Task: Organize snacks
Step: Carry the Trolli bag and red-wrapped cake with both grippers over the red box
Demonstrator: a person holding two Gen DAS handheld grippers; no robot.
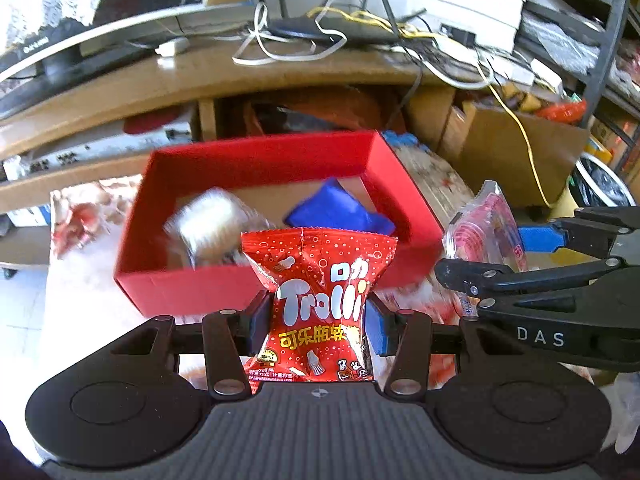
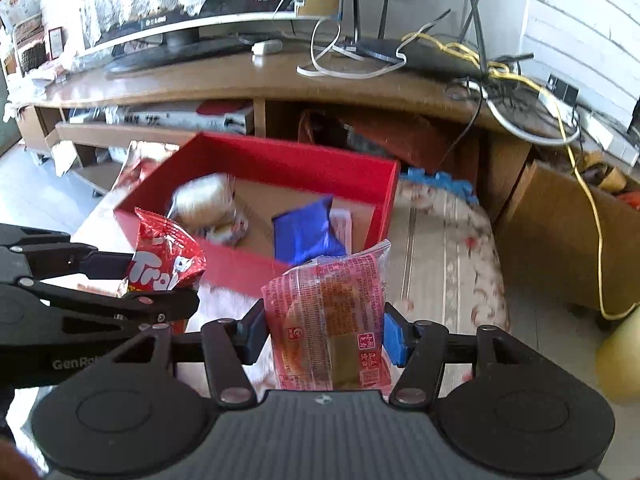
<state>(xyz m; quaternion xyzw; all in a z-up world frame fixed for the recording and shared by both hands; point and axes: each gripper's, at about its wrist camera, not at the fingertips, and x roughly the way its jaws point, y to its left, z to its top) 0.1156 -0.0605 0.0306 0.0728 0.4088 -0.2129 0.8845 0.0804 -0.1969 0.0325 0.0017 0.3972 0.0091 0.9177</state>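
While both tongs grip snacks, red box (image 1: 256, 160) sits just ahead.
L gripper (image 1: 318, 320) clamps Trolli bag (image 1: 320, 300); only R view shows R gripper (image 2: 325, 330) clenching pink pastry pack (image 2: 332, 320) face-on.

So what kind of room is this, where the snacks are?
Probably a living room at home. A TV stands on a long wooden TV stand, a wifi router with tangled cables sits beside it, and cardboard boxes crowd the floor.
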